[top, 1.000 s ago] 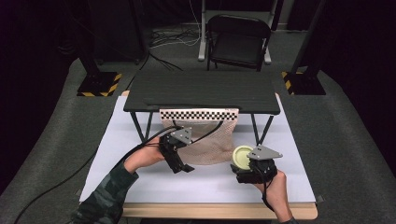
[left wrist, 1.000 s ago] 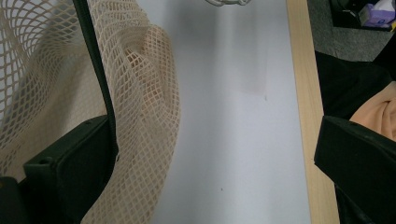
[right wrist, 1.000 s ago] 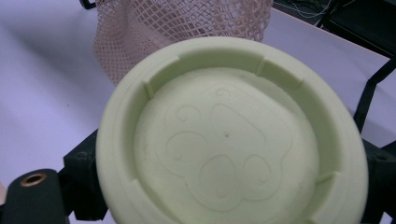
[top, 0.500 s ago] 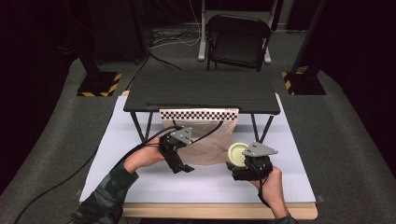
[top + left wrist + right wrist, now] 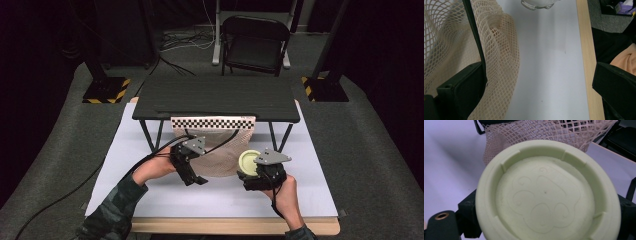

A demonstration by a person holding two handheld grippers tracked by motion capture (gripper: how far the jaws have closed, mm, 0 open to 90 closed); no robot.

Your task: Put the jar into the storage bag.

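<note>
Rt tongs (image 5: pixel 544 230) clamp pale-green round lid (image 5: pixel 546 192), embossed, notched rim, frame centre. Lt tongs (image 5: pixel 534 95) spread wide; beige mesh bag (image 5: pixel 499 62) drapes over lt jaw.

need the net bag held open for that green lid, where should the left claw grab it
Grip the loose front edge of the net bag, coming from its left side where the left claw already sits. The mesh folds there, so it pinches easily, and the lid gets room from the right.
</note>
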